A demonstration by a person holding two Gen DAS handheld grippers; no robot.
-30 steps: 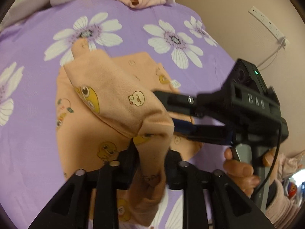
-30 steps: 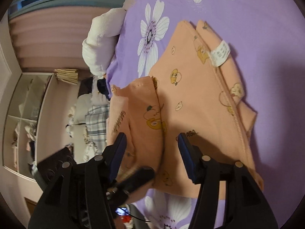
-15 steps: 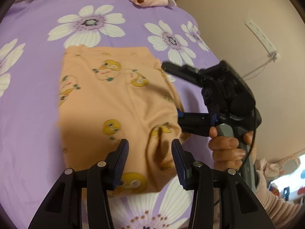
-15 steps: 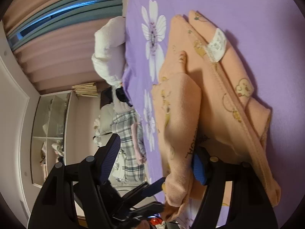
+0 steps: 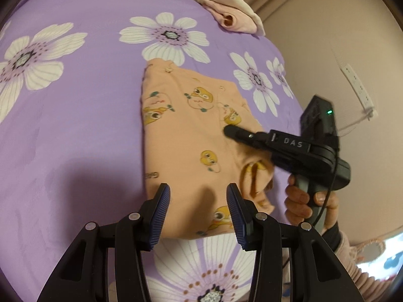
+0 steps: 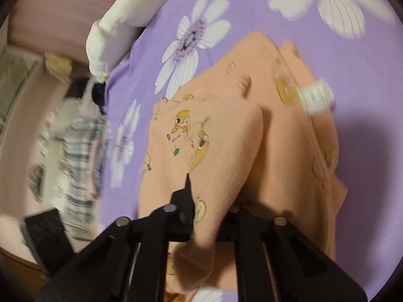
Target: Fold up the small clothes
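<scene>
A small orange garment (image 5: 181, 130) printed with yellow ducks lies folded on the purple flowered bedsheet (image 5: 75, 125). My left gripper (image 5: 196, 193) hovers open over the garment's near edge, with nothing pinched between its blue pads. My right gripper (image 5: 228, 130), held by a hand (image 5: 302, 201), reaches in from the right with its fingers together over the garment's right part. In the right wrist view the right gripper (image 6: 199, 196) is shut on a raised fold of the orange garment (image 6: 284, 146), which drapes over the fingers. A white label (image 6: 317, 97) sticks out at the far edge.
A pile of pink and white clothes (image 5: 231, 20) sits at the bed's far edge. A beige wall with a power strip (image 5: 357, 88) runs along the right. A white pillow (image 6: 118, 32) and plaid clothing (image 6: 78, 163) lie past the bed's side.
My left gripper let go of the fold it carried and drew back; the garment now lies flat and folded. My right gripper's jaws closed on a fold at the right side.
</scene>
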